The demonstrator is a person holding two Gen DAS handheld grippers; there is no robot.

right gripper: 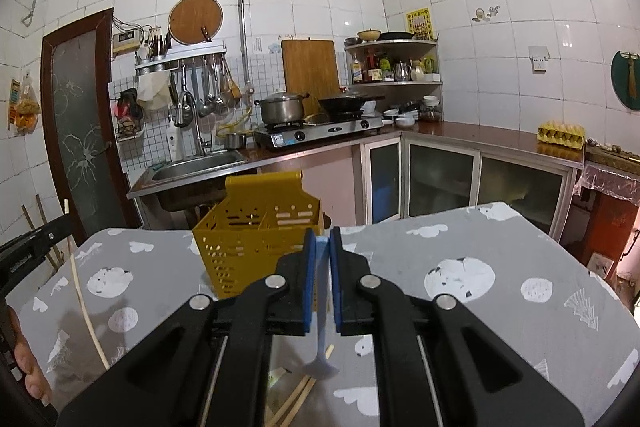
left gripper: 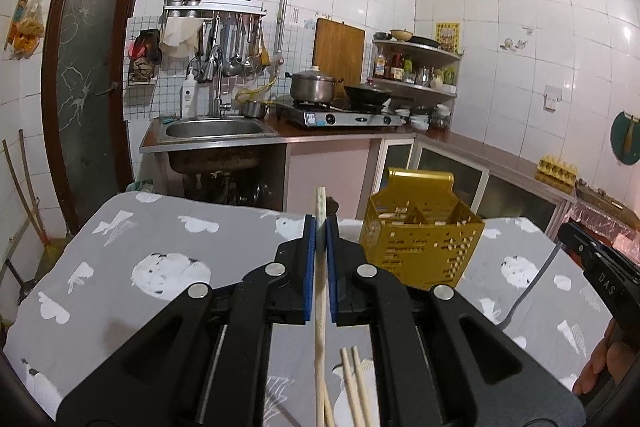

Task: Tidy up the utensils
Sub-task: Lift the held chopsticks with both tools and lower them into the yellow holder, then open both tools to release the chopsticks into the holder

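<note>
- Left claw [left gripper: 320,227] grips a pale wooden chopstick [left gripper: 320,291] upright, probably for dropping into the perforated yellow metal caddy [left gripper: 420,247].
- Right claw [right gripper: 322,241] pinches a light-blue plastic spoon [right gripper: 322,339] by its handle, bowl hanging down.

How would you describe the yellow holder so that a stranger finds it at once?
Look at the table with the grey patterned cloth. Near its far edge stands the yellow utensil holder, a perforated box with inner dividers and a tall back plate. It is the only yellow box there; only loose chopsticks lie nearby.
</note>
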